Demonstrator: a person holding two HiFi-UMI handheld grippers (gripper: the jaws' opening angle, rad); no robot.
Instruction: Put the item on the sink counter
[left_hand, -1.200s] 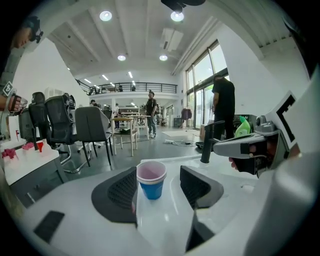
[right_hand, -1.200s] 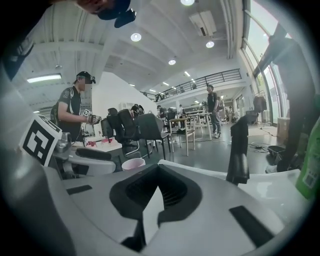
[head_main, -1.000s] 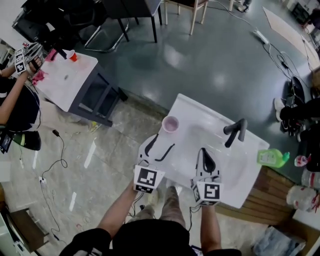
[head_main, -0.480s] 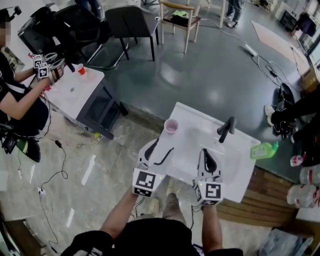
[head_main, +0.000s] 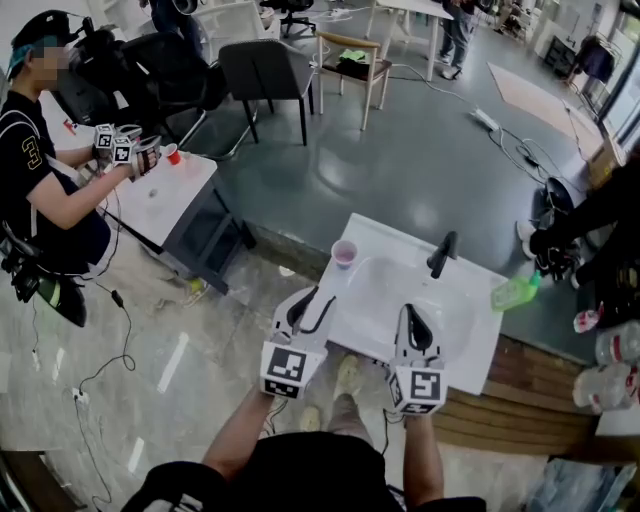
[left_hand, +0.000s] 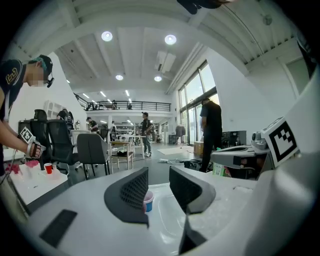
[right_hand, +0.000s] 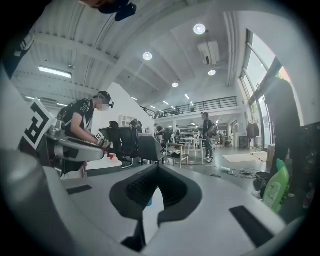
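Note:
A pink-rimmed paper cup (head_main: 344, 253) stands upright on the far left corner of the white sink counter (head_main: 480, 345). My left gripper (head_main: 312, 305) hovers over the counter's near left edge. Its jaws are closing, with a gap still between them and nothing in it. In the left gripper view the cup (left_hand: 148, 201) shows through that gap, well beyond the left gripper (left_hand: 159, 187). My right gripper (head_main: 412, 318) is over the basin's near rim, shut and empty. In the right gripper view the right gripper (right_hand: 157, 182) shows its tips meeting.
A black faucet (head_main: 440, 255) rises behind the basin. A green bottle (head_main: 515, 292) lies at the counter's right end and also shows as the green bottle (right_hand: 276, 189). A seated person (head_main: 55, 200) works at a small white table (head_main: 160, 195) to the left. Chairs (head_main: 262, 75) stand beyond.
My left gripper's jaws have narrowed from wide apart to a small gap. The head view has tilted up, showing more of the room. Both grippers stay near the counter's front edge.

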